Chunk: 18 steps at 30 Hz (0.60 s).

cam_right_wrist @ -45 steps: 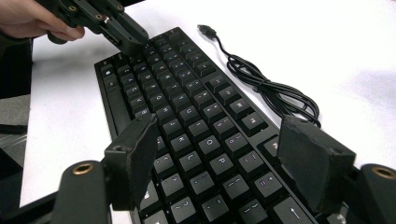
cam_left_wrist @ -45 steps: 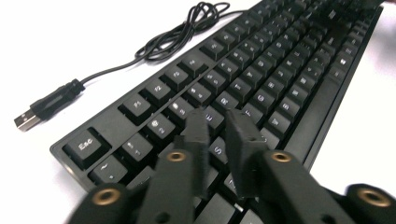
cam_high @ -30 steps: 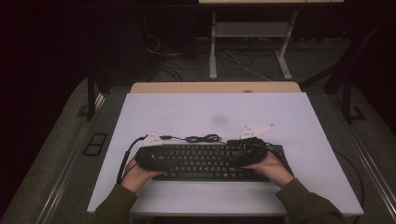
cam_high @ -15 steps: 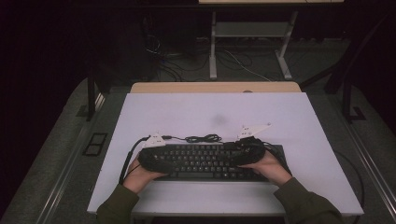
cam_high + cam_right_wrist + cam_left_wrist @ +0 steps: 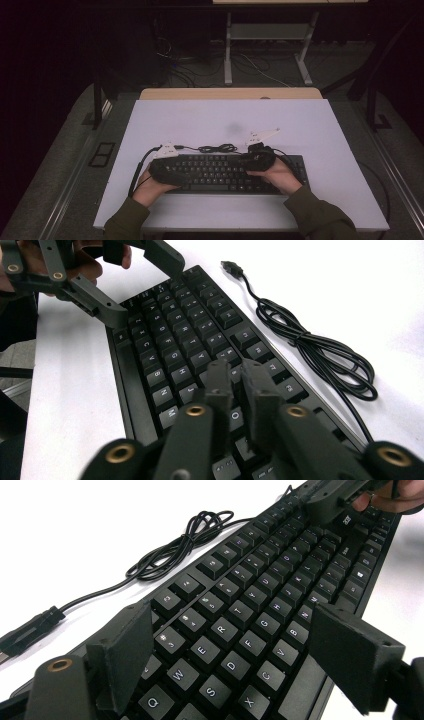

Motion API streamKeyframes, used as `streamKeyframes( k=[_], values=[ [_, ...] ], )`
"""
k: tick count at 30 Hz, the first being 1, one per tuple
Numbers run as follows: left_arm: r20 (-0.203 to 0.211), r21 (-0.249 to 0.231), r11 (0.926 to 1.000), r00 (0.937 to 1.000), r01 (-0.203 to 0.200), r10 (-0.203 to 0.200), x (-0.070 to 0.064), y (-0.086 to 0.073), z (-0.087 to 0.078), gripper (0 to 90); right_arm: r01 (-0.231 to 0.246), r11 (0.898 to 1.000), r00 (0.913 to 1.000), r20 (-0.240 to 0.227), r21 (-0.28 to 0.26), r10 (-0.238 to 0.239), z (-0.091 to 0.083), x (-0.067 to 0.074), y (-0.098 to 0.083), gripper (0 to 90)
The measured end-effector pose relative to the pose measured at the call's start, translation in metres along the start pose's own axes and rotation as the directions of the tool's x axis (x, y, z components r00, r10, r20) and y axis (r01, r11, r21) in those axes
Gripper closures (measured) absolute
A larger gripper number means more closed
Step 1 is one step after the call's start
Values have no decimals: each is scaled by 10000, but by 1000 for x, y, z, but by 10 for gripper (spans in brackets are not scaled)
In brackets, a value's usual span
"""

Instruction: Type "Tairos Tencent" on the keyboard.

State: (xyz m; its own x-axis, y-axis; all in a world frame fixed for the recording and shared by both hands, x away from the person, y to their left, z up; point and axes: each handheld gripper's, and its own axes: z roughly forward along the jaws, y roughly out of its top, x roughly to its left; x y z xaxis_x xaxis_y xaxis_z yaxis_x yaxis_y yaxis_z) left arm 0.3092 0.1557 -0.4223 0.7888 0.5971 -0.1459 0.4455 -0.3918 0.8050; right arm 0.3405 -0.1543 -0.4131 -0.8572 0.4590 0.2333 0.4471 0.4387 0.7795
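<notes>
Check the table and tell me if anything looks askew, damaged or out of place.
Nothing stands out. The black keyboard lies flat and roughly square to the near edge of the white table, with no keycaps visibly missing. Its unplugged cable sits loosely coiled just behind it, USB plug resting on the table.

matt black plastic keyboard (image 5: 260, 610) (glossy cable (image 5: 170, 550)), smooth white table (image 5: 300, 125).

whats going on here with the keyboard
A person works over a black keyboard on a white table, a gripper in each hand. The left gripper hovers open above the letter keys. The right gripper has just been closing, nothing between its fingers. The keyboard's cable lies coiled behind it.
</notes>
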Motion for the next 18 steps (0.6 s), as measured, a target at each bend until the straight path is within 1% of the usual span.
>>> streamKeyframes(
  k=[2, 3, 8, 12, 18],
  values=[
    [-1, -4, 10000, 10000, 7, -7, 0, 0, 0, 177, 33, 10000, 10000, -38, 28, -33, 2, 0, 1, 886],
    [-1, -2, 10000, 10000, -5, 5, 0, 0, 0, 177, 55, 10000, 10000, -32, 42, -55, 4, 0, 2, 890],
    [-16, -16, 10000, 10000, -52, 52, 0, 0, 0, 176, 141, 9997, 9999, -98, 202, -139, 12, 0, 4, 892],
    [-6, -23, 10000, 10000, -85, 85, 0, 0, 1, 176, 64, 9994, 9999, -123, 341, -60, 18, 0, 6, 891],
    [-16, 6, 9999, 9999, -124, 124, 0, 0, 1, 176, 115, 9982, 9998, -149, 594, -107, 27, 2, 6, 891]
  ],
)
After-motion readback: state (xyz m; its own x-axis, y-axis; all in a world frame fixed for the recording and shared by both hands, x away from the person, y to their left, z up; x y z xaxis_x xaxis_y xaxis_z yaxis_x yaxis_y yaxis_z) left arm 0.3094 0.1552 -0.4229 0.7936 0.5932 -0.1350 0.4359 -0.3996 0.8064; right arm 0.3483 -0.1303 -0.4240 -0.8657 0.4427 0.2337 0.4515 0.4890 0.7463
